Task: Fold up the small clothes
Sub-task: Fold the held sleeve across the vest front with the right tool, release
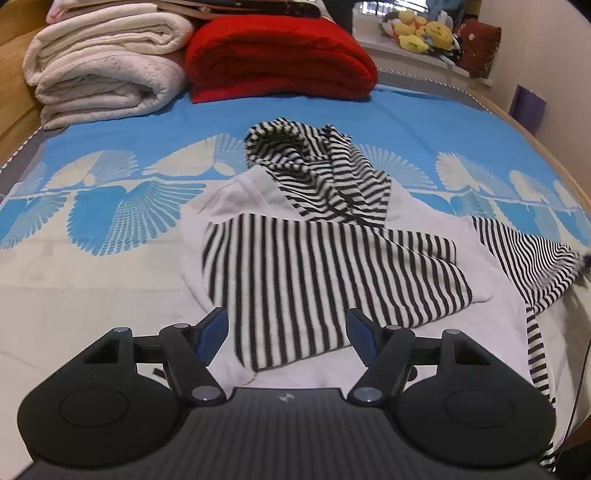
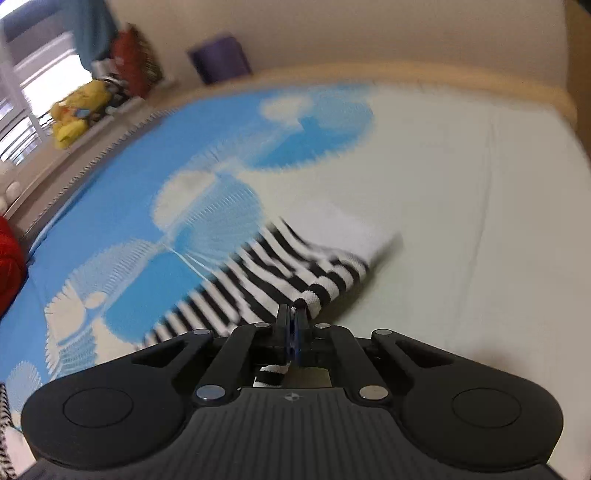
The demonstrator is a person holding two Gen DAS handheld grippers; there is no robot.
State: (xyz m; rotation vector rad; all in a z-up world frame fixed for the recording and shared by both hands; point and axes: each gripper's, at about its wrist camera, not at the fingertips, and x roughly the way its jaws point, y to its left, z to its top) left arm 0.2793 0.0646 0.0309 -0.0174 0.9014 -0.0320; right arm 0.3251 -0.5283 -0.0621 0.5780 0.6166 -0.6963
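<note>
A black-and-white striped garment with white panels (image 1: 314,258) is spread on a bed covered by a blue and cream patterned sheet (image 1: 110,229). Its striped hood is bunched at the far end, 1 striped sleeve is laid across the white body, and the other sleeve trails off toward the right edge of the bed.

The left gripper (image 1: 288,328) is held just above the near part of the garment, its 2 blue-padded fingers (image 1: 214,332) set wide apart with nothing clamped between them; striped cloth is seen in the gap below.

The right gripper (image 2: 293,314) is closed tight, its jaws pressed together on the cuffed end of a striped sleeve (image 2: 288,269), which is lifted off the sheet. This view is blurred.

At the head of the bed, 1 folded red blanket (image 1: 277,59) and a stack of folded cream blankets (image 1: 107,62) are piled side by side. Yellow plush toys (image 1: 424,33) are lined on the window ledge beyond. No containers are seen.
</note>
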